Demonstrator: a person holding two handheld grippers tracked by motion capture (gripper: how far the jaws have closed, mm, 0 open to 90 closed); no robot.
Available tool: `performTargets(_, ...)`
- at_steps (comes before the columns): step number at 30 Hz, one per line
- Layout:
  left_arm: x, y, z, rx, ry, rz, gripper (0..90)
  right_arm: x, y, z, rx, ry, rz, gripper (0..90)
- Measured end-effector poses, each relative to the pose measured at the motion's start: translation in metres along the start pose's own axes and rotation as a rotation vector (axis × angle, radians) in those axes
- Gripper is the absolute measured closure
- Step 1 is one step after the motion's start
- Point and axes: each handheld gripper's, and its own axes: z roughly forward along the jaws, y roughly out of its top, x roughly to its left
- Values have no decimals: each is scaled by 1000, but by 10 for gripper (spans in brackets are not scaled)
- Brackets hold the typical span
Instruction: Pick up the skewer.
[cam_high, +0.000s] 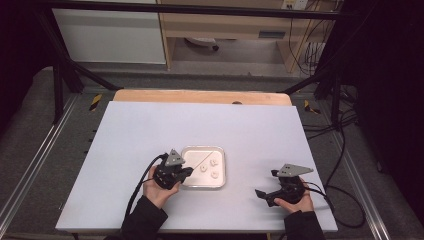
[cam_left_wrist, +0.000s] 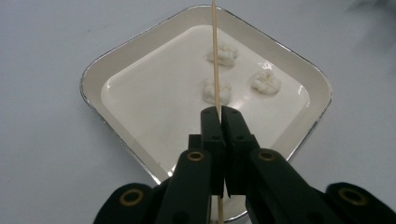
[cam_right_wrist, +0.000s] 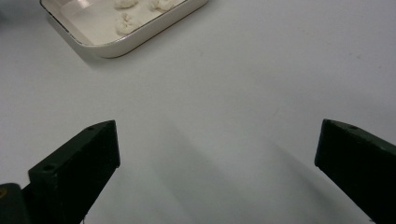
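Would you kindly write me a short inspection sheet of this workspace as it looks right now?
Surface: white table top, bare apart from the tray; wooden edge at the far side.
Job's things: shallow white tray holding three white lumps; thin wooden skewer reaching out over the tray.
Clutter: nothing seen.
Grippers: left tongs shut on the skewer, over the tray's near edge; right tongs open wide above bare table, to the right of the tray.
Cables: one black cable trails from each of the tongs; more cables lie on the floor at right.
Surroundings: black frame around the table, grey floor, wooden shelving behind.
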Motion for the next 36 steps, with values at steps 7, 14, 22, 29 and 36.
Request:
performTargets(7, -3, 2, 0, 4, -31, 12, 887, 7, 6, 3, 3, -23, -35, 7)
performTargets(14, -10, 7, -1, 8, -57, 45, 887, 16, 12, 6, 30, -57, -93, 9)
performTargets(22, -16, 11, -1, 21, -83, 80, 887, 25, 19, 7, 37, -86, -163, 16)
performTargets(29, -23, 16, -1, 36, -98, 126, 887, 34, 26, 9, 49, -108, -228, 22)
performTargets(36, -32, 24, 1, 64, -112, 177, 887, 44, 37, 13, 65, -138, -318, 31)
